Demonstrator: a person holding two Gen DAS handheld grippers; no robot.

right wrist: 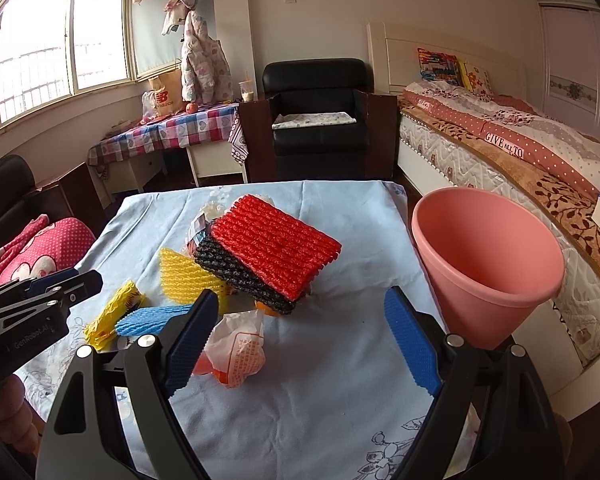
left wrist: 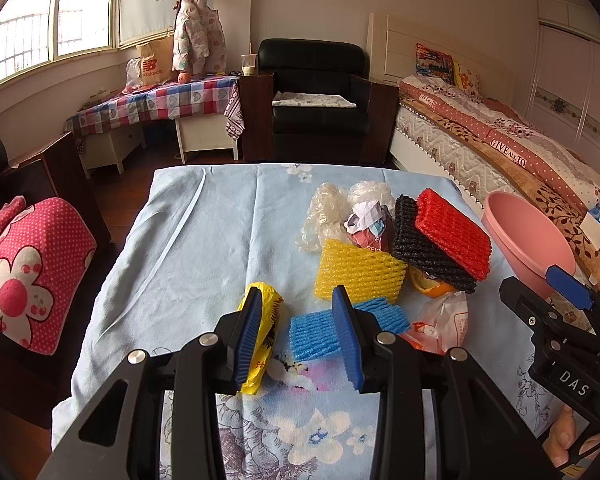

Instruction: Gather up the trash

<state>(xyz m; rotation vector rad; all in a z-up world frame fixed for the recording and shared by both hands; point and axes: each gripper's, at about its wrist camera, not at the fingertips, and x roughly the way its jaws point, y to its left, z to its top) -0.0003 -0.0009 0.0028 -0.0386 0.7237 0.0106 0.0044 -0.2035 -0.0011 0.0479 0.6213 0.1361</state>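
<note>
Loads of trash [left wrist: 384, 256] heaped at 1 o'clock on pale blue floral tablecloth [left wrist: 204, 240]; pink bin [right wrist: 488, 264] off 3 o'clock edge. Bed [right wrist: 540, 152] right, black armchair [right wrist: 318, 120] at 12. Left gripper [left wrist: 300, 336] and right gripper [right wrist: 304, 340] both spread, gripping nothing.

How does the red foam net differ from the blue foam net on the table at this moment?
The red foam net sits on top of the pile, tilted, resting on a black foam net; the blue foam net lies low on the blue tablecloth. The red one looks broader, the blue one narrower. The blue one is nearer the left tool. Both are ribbed foam sleeves, untouched.
</note>
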